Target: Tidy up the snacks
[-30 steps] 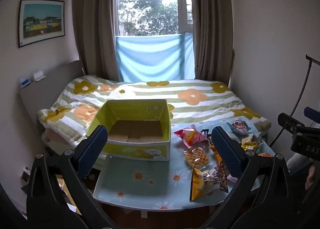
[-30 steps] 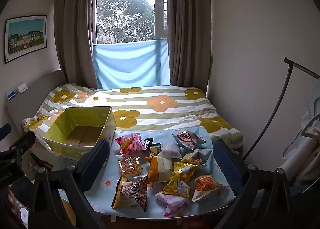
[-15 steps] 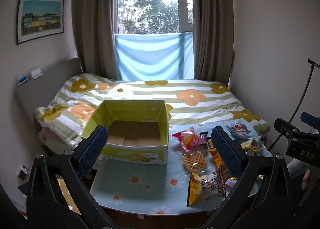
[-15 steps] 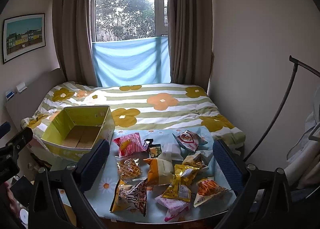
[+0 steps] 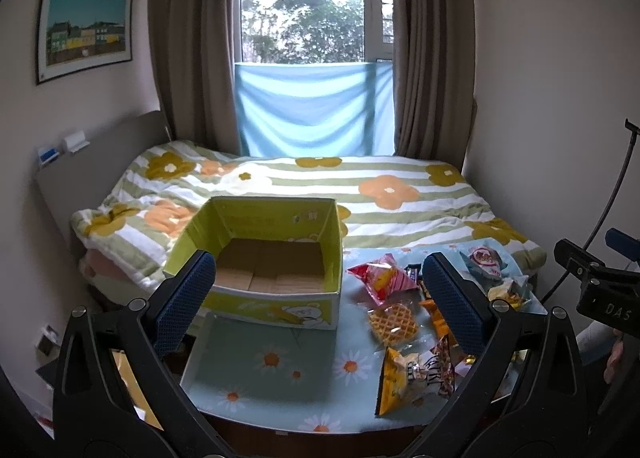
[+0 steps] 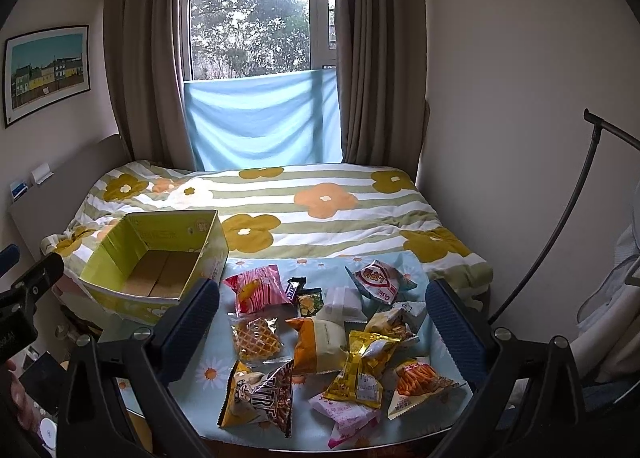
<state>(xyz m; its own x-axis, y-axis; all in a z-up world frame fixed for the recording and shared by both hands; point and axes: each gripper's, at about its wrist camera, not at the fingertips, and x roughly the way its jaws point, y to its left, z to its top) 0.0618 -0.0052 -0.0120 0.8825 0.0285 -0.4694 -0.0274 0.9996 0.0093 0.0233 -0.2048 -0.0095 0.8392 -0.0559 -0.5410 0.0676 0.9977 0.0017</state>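
The bed (image 5: 360, 194) with its flower-striped quilt is seen behind the table (image 5: 256, 382), a low surface covered in a daisy-print cloth, and both views are framed slightly higher and further back than a second ago, with more of the table's near edge shown. On the table's left end the yellow-green box (image 5: 276, 308) is set, open at the top, its cardboard floor bare; its place on the table is unchanged. To the right of the box the snacks are spread loose on the cloth, none shifted since the earlier frames: a red-pink bag (image 6: 258, 288) nearest the box, a waffle packet (image 6: 258, 340) in front of that, a brown-and-yellow bag (image 6: 260, 394) at the table's near edge, a gold wrapper (image 6: 366, 372) and an orange-stick packet (image 6: 416, 382) further right of the box. The left gripper (image 5: 316, 304) is held above the table in front of the box, fingers spread wide, nothing between them. The right gripper (image 6: 322, 322) is held over the snack pile, right of the box, likewise wide apart and gripping nothing.
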